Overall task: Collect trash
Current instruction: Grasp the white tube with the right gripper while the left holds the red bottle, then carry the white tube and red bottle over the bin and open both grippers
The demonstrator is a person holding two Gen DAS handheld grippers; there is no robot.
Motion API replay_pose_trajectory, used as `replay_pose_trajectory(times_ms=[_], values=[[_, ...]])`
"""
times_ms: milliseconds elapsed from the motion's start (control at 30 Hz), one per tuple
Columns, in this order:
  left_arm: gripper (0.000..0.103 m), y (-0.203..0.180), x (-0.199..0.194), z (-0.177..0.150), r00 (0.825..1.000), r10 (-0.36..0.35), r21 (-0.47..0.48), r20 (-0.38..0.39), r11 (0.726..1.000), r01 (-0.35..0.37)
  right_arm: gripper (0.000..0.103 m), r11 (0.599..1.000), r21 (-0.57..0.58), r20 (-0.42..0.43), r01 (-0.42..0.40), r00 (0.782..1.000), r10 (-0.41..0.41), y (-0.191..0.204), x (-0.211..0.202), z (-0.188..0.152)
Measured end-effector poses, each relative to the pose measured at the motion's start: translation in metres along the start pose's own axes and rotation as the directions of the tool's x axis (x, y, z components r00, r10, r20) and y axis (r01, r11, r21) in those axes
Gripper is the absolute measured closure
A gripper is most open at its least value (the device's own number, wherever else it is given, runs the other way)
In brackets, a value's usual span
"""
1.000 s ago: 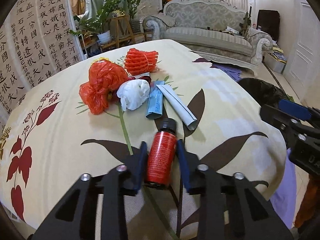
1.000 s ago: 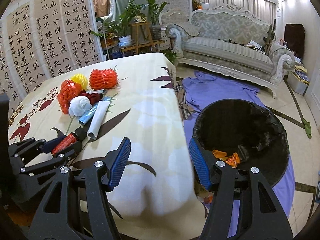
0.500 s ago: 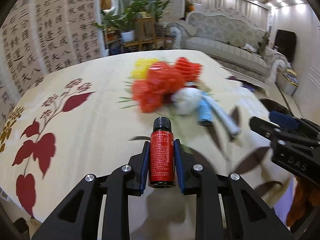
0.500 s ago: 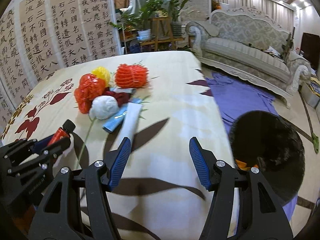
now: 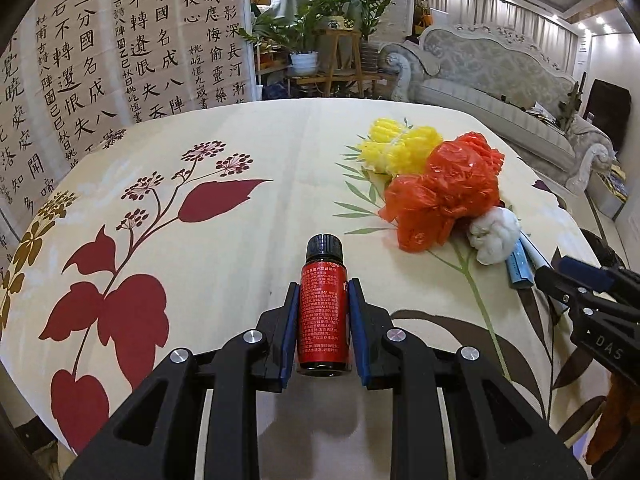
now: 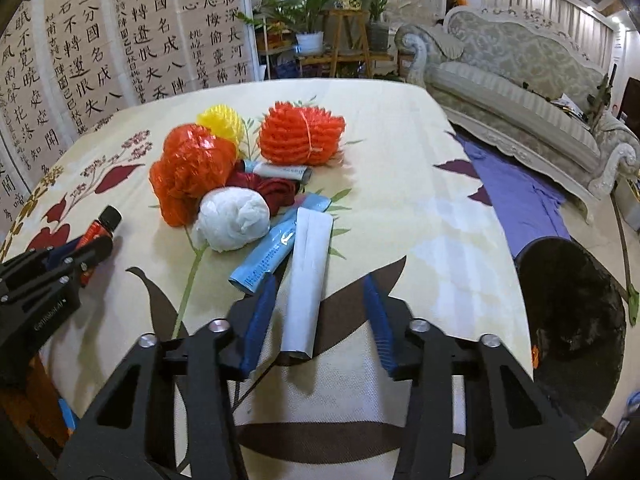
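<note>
The red bottle [image 5: 322,312] with a black cap is clamped between the blue pads of the left gripper [image 5: 322,316], cap pointing away from the camera, held above the floral tablecloth [image 5: 200,240]. Both pads press its label sides.

The white tube [image 6: 306,280] lies flat on the cloth, lengthwise between the fingers of the right gripper [image 6: 318,322]. Its near end sits inside the gap, closer to the left pad. The jaws have just been closing, with the tube between them; a clear gap remains on the right side, and no pad is seen pressing it.

Touching the tube's left edge is a blue sachet [image 6: 276,250]. Beyond that lies a white wad [image 6: 232,220], with a dark red bag [image 6: 276,192] and a grey tube [image 6: 280,171] behind it. An orange bag [image 6: 188,172] lies left of the wad, a yellow net [image 6: 220,122] behind it, and an orange net [image 6: 300,134] to the right, apart from the pile.

A black bin [image 6: 572,320] stands on the floor off the right edge of the table, on a purple cloth [image 6: 516,192]. A sofa [image 6: 520,76] and a calligraphy screen [image 6: 100,52] stand beyond.
</note>
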State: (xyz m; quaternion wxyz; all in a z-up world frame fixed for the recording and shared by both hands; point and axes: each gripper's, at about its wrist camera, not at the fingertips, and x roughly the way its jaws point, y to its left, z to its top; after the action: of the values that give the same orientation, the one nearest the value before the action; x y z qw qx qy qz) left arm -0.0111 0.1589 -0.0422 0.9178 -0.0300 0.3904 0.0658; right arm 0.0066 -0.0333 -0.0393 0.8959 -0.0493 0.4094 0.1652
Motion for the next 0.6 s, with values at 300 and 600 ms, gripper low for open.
replay_pose_trajectory(times_ms=[300, 600], values=[[0.078, 0.001, 0.002, -0.001, 1.0, -0.004, -0.002, -0.005, 1.0, 0.004, 0.089, 1.0, 0.006, 0.014, 0.018, 1.0, -0.018, -0.008, -0.001, -0.002], [0.078, -0.016, -0.015, 0.005, 0.998, -0.045, 0.01, 0.035, 0.999, 0.045, 0.09, 0.997, 0.067, 0.069, 0.037, 0.997, -0.041, -0.035, -0.024, -0.006]])
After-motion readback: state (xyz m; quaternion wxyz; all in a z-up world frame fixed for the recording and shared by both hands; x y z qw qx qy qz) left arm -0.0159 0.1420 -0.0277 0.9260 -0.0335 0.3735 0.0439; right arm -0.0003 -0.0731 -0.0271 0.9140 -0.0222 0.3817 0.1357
